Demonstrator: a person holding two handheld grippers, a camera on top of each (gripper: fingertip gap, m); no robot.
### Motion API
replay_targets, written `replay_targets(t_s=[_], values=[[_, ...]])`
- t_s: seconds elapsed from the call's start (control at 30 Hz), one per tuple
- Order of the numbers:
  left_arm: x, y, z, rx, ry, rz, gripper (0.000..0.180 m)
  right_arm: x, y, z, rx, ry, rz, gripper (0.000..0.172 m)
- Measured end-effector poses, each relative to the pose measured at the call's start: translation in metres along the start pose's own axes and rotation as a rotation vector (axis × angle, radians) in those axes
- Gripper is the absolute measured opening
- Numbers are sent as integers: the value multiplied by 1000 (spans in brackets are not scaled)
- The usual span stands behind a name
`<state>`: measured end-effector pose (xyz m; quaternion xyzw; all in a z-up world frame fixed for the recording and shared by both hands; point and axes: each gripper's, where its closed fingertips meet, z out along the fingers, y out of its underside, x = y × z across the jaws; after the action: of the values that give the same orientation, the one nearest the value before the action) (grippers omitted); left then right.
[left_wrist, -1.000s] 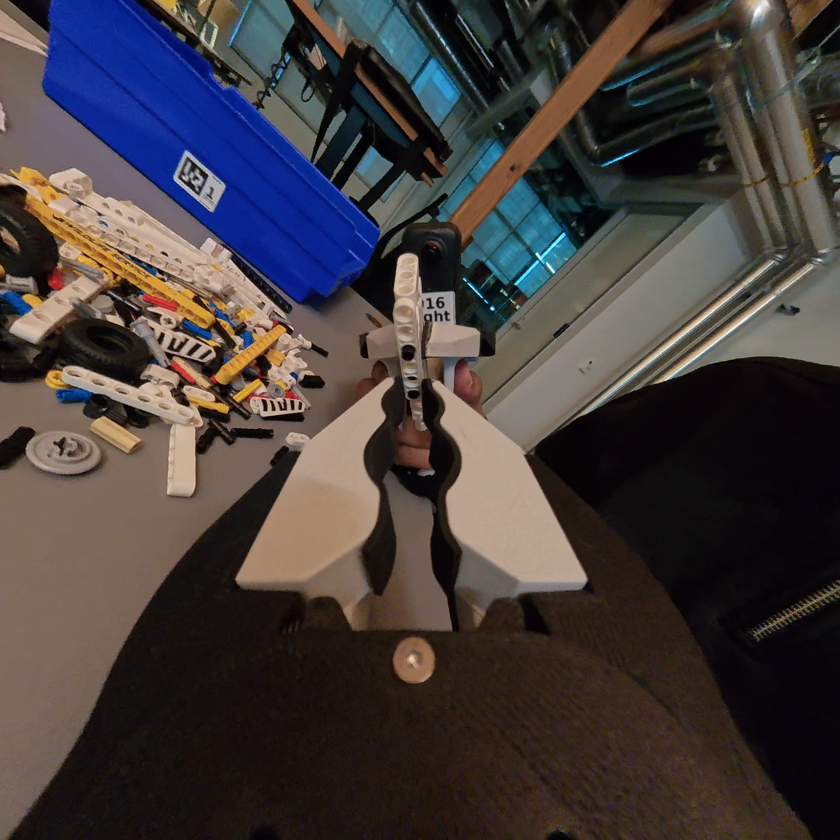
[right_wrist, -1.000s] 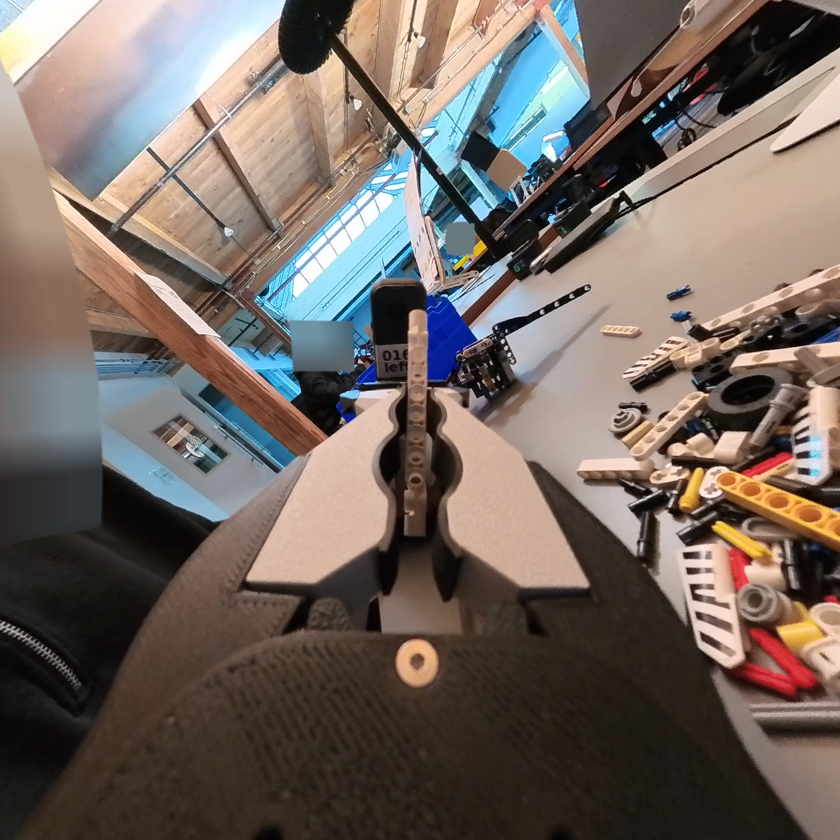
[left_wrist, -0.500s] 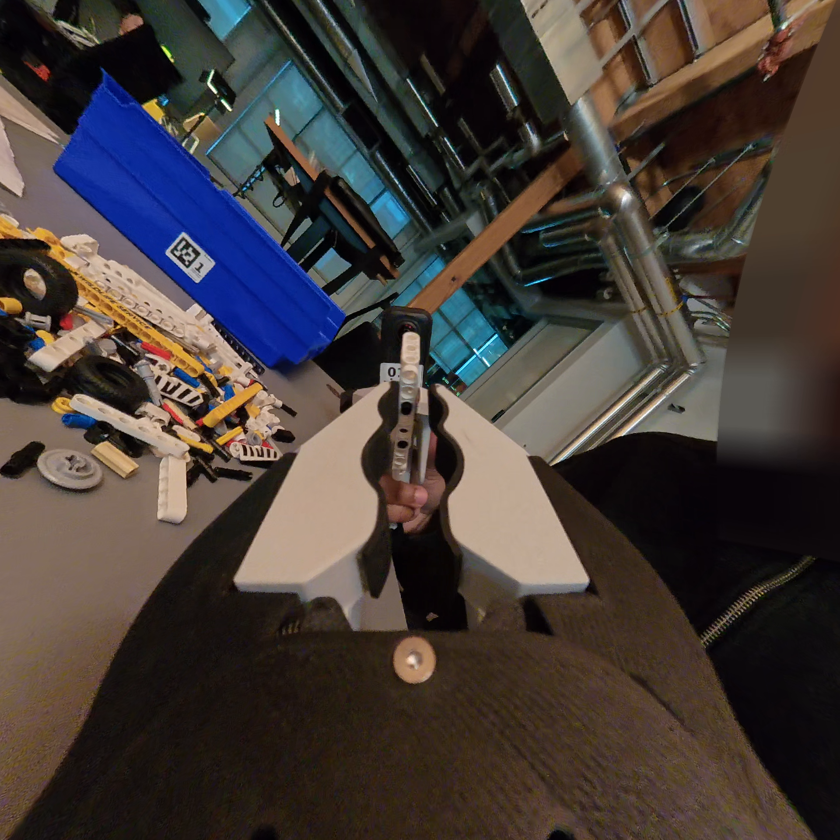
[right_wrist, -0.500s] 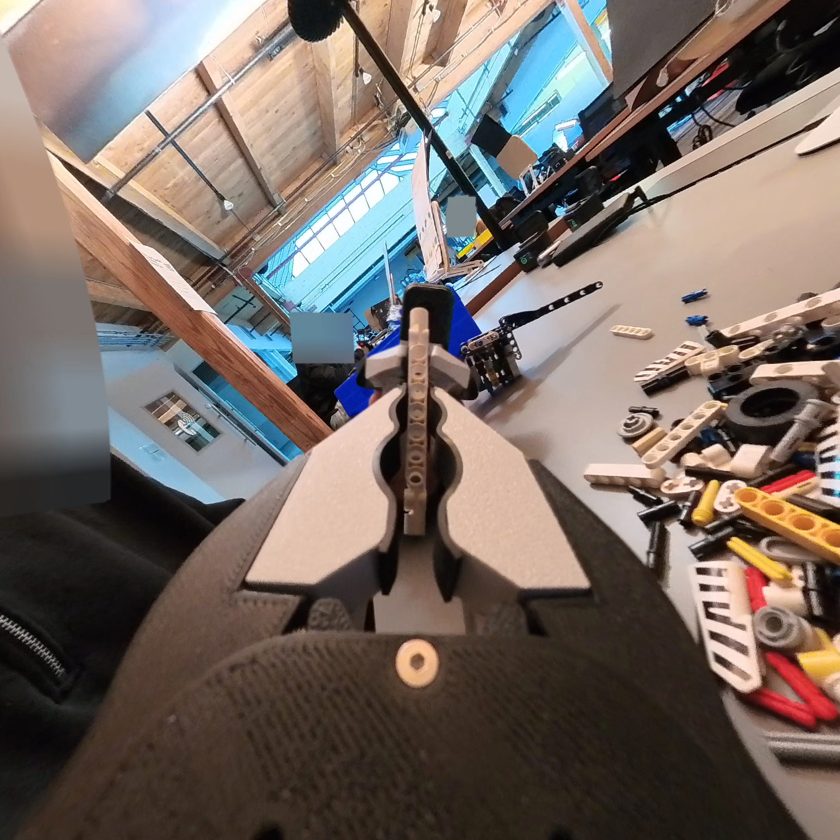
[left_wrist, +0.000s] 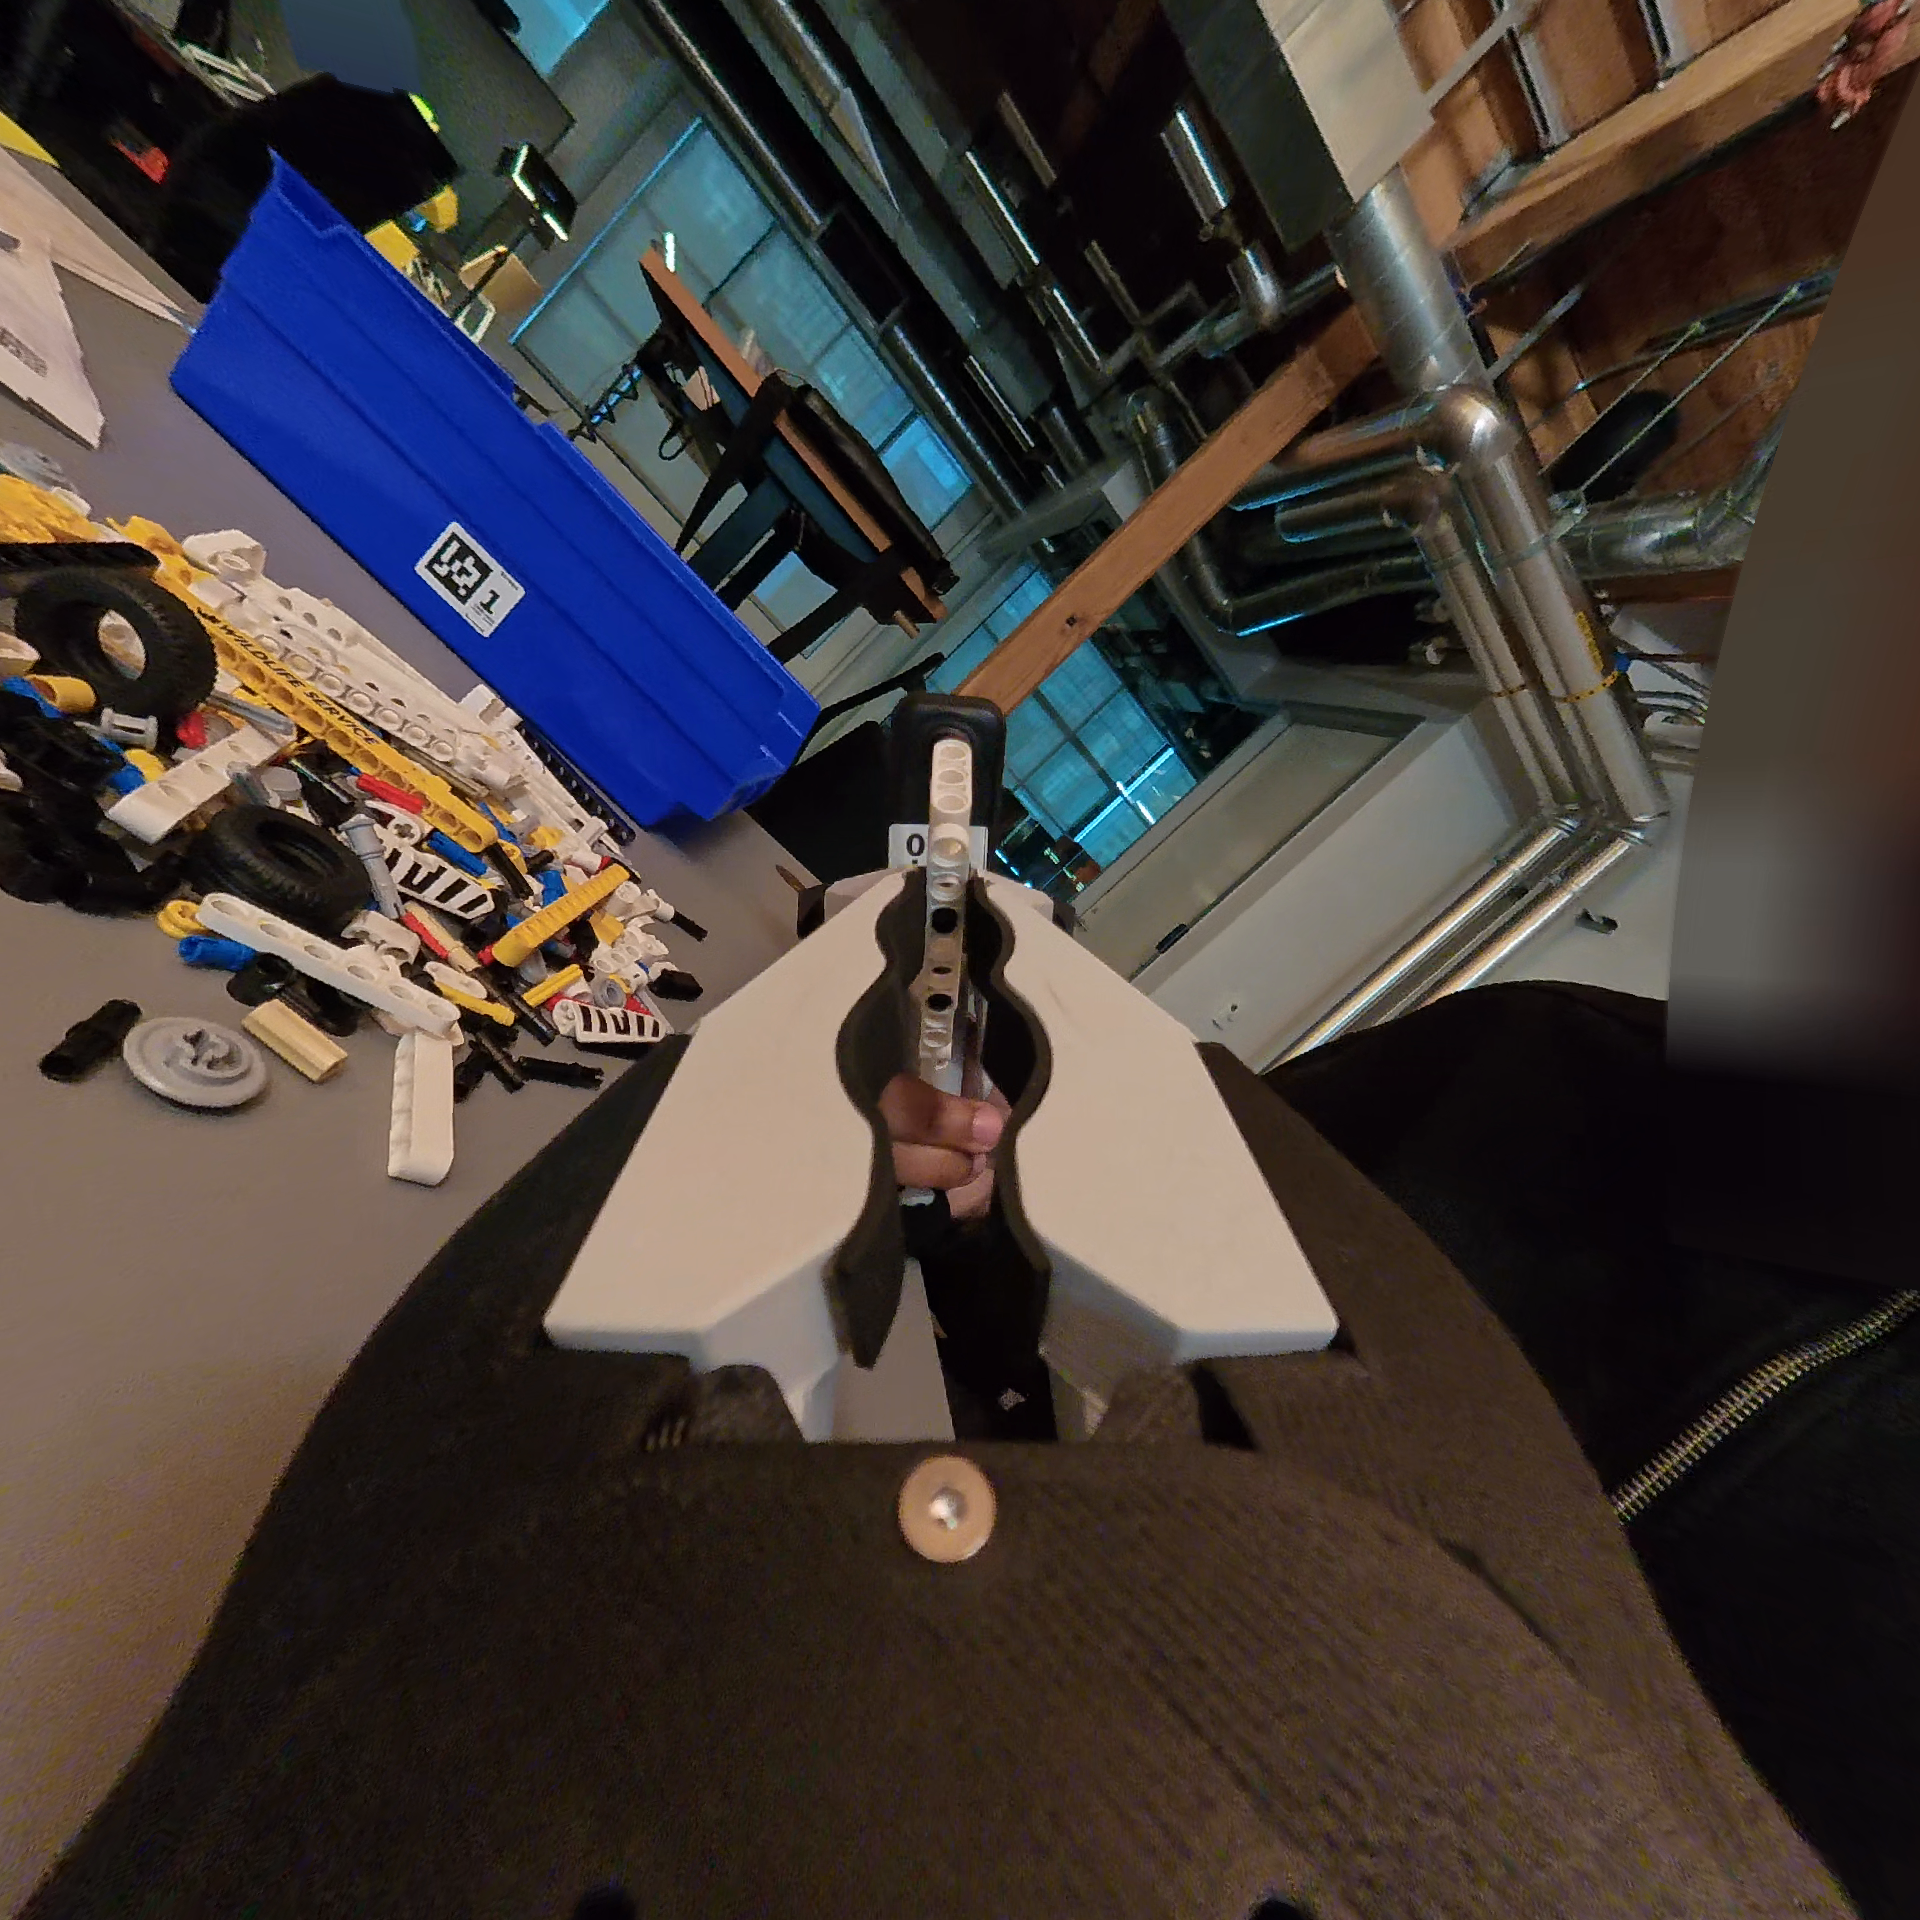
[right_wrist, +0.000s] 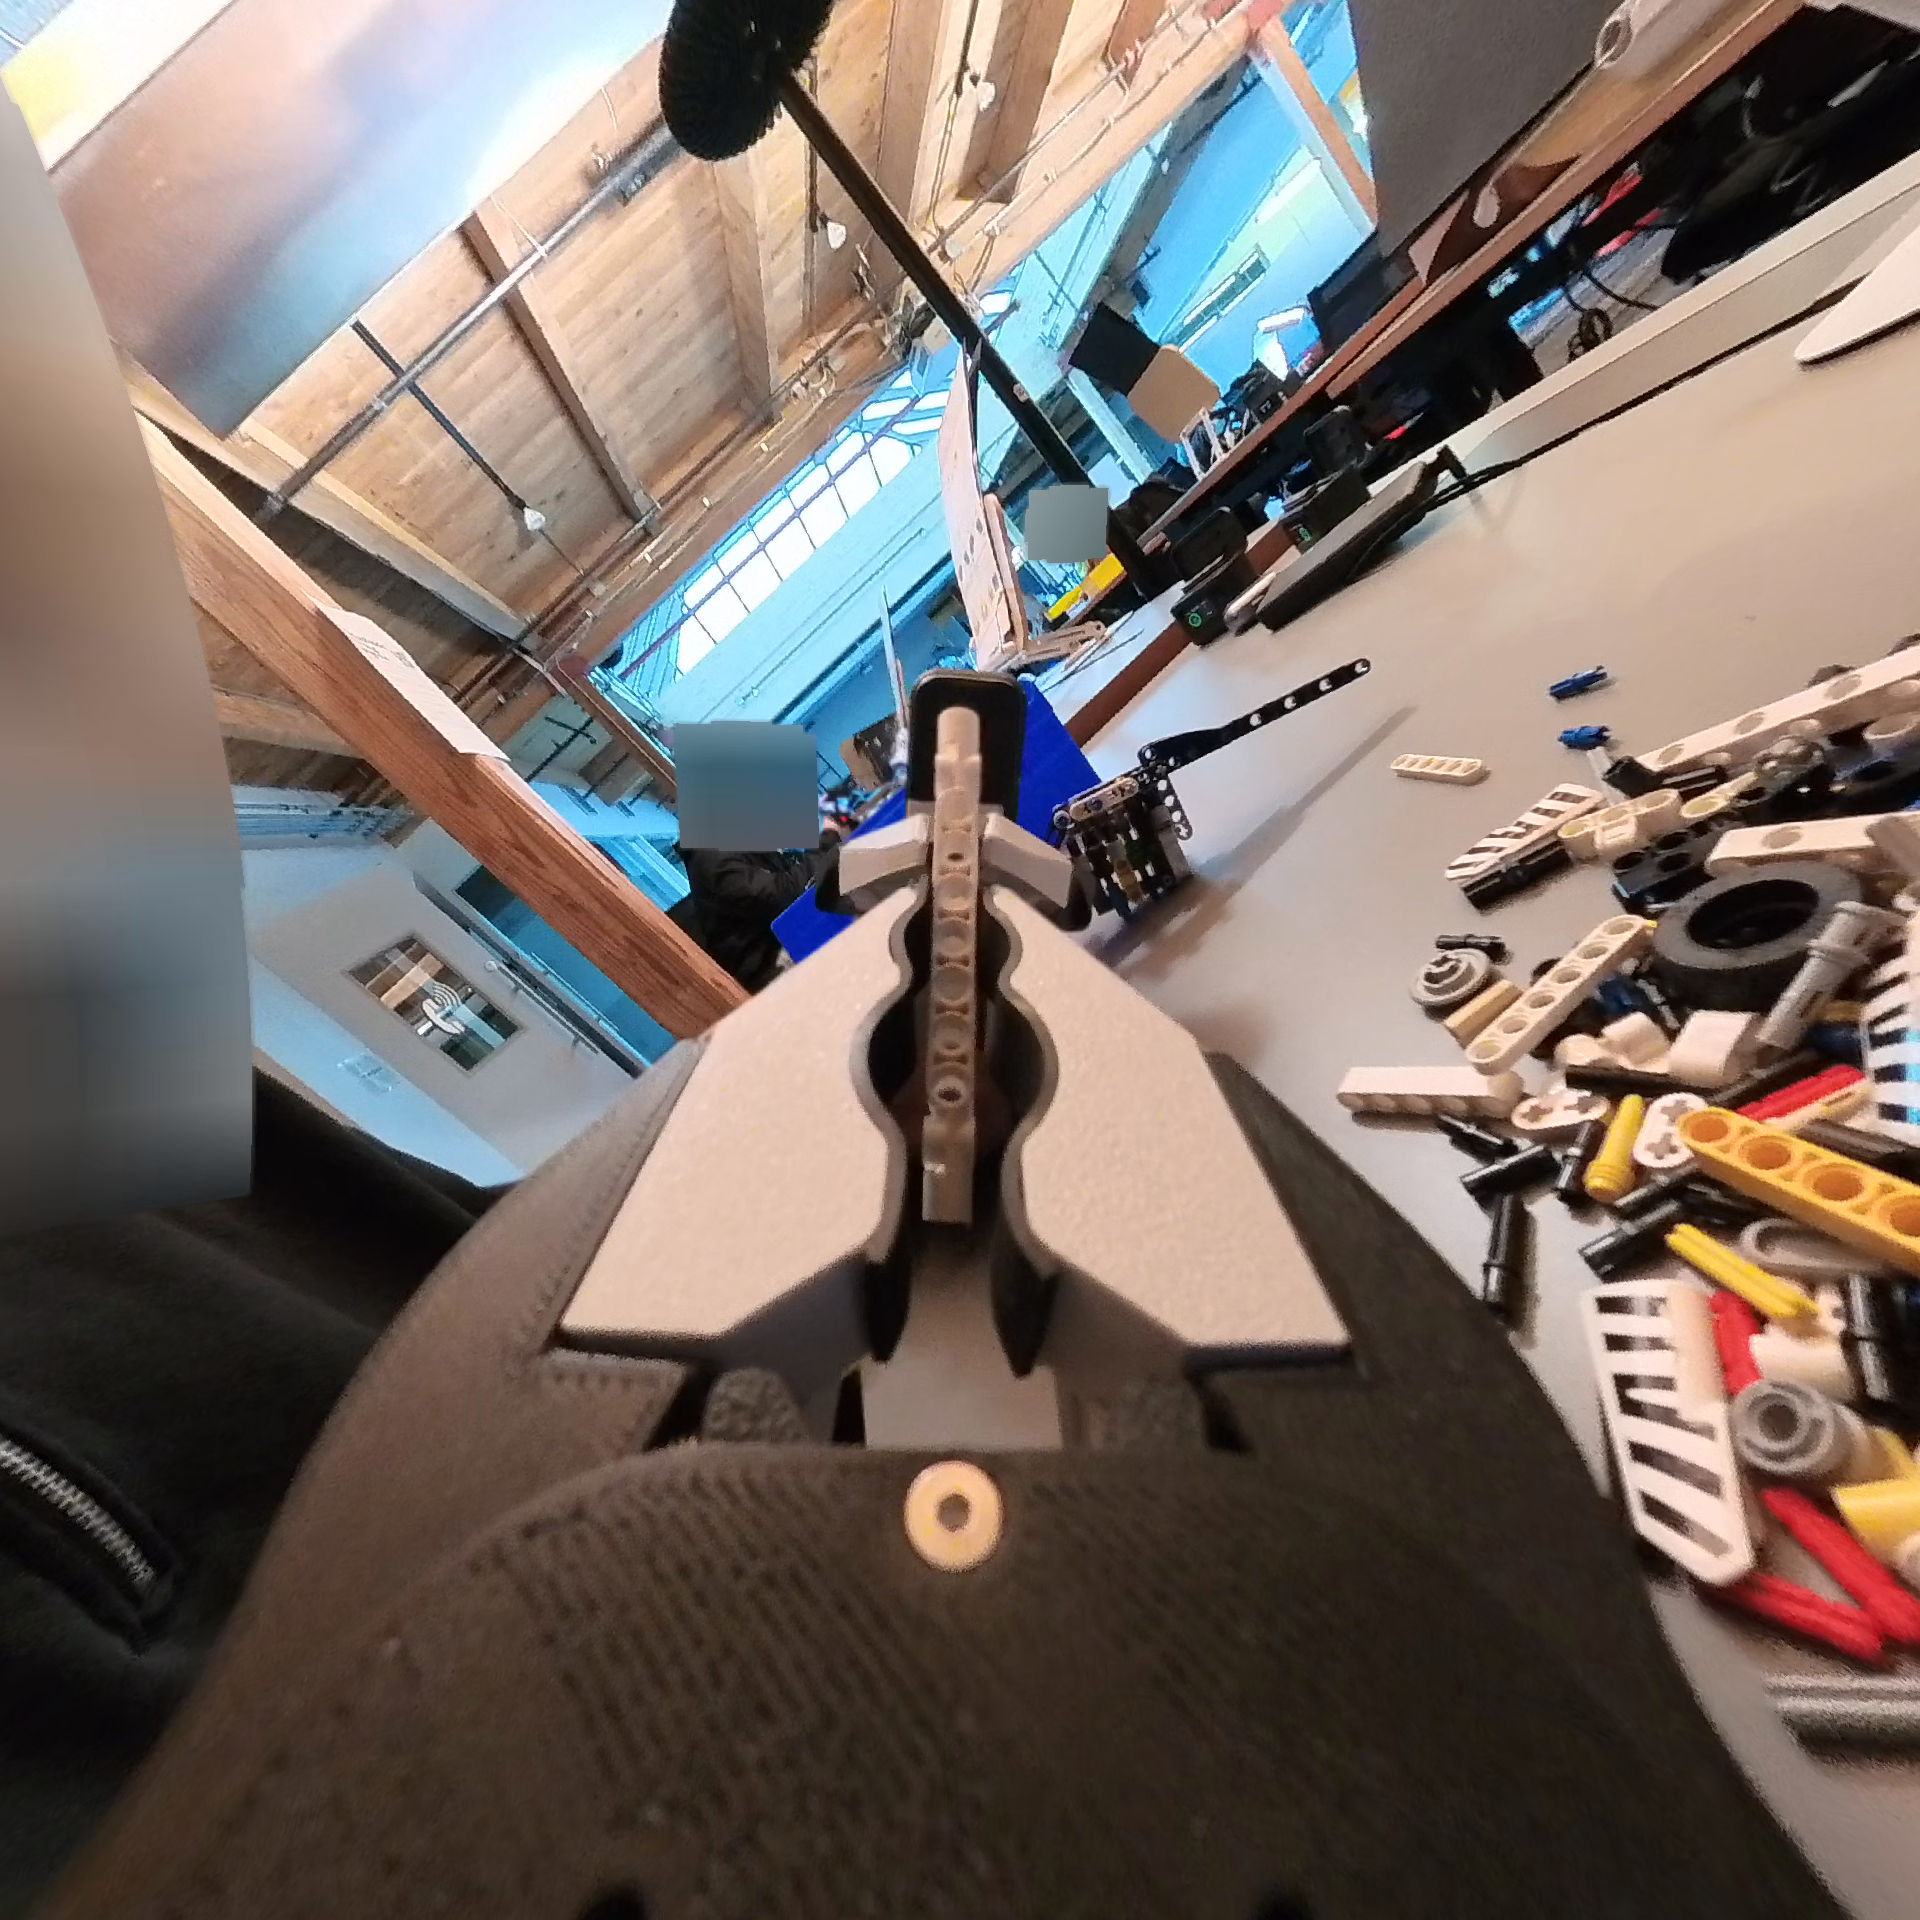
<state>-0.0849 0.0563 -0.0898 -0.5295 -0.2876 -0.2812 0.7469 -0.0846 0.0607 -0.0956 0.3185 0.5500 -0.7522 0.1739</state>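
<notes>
A white perforated beam (left_wrist: 943, 831) is held in the air between my two grippers, which face each other tip to tip. My left gripper (left_wrist: 948, 899) is shut on one end of it, with the pads pressed on its flat sides. My right gripper (right_wrist: 951, 914) is shut on the other end of the beam (right_wrist: 951, 1018), which runs back between its jaws. The right gripper's black body (left_wrist: 948, 727) shows just beyond the beam in the left wrist view. The left gripper (right_wrist: 956, 857) shows beyond the beam in the right wrist view. A hand (left_wrist: 945, 1132) shows behind the left jaws.
A pile of loose building parts with black tyres (left_wrist: 312, 831) lies on the grey table (left_wrist: 156, 1299), below and beside the grippers; it also shows in the right wrist view (right_wrist: 1714, 1091). A blue bin (left_wrist: 468, 520) stands behind it. A small black assembly (right_wrist: 1132, 852) stands farther off. My two grippers' fingertips are within a few centimetres of each other.
The two grippers have come closer together. My left gripper slid forward around the beam held by the right gripper and closed on it. The right gripper kept its hold.
</notes>
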Motion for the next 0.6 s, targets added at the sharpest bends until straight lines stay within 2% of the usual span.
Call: replay_targets(t_s=[0.3,0.5,0.6], values=[[-1,7,4,-39,-3,3,4,2,-12,-7,91,-10,43,4],[1,4,2,-15,11,-10,4,1,-10,-5,78,-1,15,4],[4,2,2,6,45,-37,12,0,-6,-3,53,2,7,4]])
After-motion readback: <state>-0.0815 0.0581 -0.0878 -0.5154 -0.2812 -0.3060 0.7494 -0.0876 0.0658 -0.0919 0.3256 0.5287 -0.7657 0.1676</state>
